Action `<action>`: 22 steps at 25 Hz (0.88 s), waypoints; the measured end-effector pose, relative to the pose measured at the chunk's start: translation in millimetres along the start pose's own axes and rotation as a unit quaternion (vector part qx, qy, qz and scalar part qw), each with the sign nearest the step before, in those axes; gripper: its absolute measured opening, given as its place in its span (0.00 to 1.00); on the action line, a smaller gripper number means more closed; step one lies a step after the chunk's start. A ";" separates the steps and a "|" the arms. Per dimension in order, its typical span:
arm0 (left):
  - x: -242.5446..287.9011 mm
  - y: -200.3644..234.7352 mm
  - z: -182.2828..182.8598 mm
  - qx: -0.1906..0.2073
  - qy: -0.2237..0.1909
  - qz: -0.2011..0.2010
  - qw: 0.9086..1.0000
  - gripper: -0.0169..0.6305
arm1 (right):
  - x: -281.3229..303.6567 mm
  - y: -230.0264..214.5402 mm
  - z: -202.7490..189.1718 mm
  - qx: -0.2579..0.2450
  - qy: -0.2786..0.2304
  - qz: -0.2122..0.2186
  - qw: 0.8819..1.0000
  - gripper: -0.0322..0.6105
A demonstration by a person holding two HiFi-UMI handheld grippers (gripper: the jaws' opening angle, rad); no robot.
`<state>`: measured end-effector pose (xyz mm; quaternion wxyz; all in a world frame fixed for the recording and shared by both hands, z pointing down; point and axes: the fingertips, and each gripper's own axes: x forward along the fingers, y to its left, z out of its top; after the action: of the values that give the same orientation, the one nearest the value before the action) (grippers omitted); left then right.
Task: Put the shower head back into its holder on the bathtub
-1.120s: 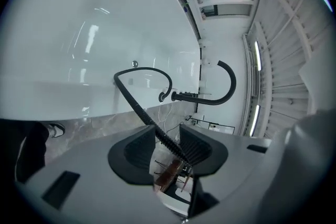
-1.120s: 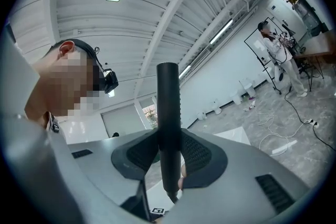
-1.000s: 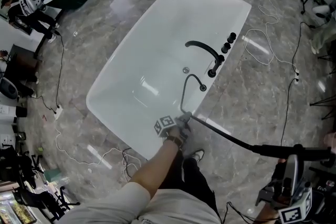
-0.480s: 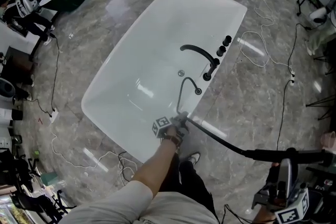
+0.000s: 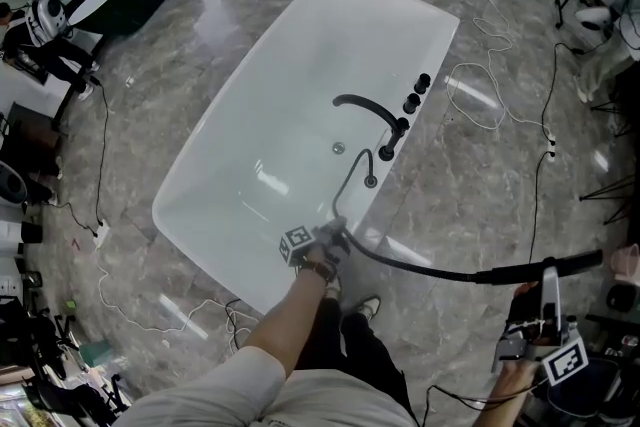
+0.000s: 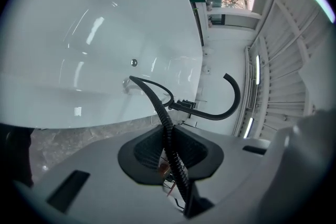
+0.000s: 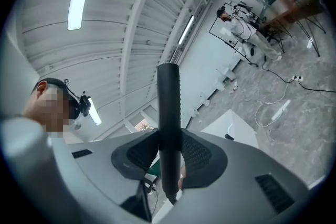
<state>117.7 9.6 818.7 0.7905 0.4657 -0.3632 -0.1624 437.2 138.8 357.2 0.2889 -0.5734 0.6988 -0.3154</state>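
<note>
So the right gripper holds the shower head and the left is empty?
No: the left gripper is not empty. Its fingers have just closed on the hose, as the left gripper view shows. The right gripper does hold the shower head.

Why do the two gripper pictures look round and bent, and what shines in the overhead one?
Left and right gripper views: wide-angle lenses bow straight lines and darken the corners. Head view: white glare streaks on the bathtub and the glossy floor.
</note>
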 end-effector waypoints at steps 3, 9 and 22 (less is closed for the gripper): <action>-6.0 -14.3 4.0 0.032 0.005 -0.015 0.999 0.12 | -3.9 -24.1 2.3 0.002 -0.010 -0.021 1.000 0.26; -21.6 -52.6 5.5 0.094 0.009 -0.050 0.994 0.12 | -1.1 -72.9 -14.7 0.021 -0.001 -0.058 0.998 0.26; -66.5 -165.0 -49.4 0.268 0.084 -0.148 0.948 0.12 | 0.5 -91.7 -54.0 0.064 0.022 -0.057 0.996 0.26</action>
<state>121.5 -5.0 634.7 0.6315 0.7207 -0.2524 -0.1343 452.6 131.1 462.3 0.2907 -0.5856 0.6495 -0.3882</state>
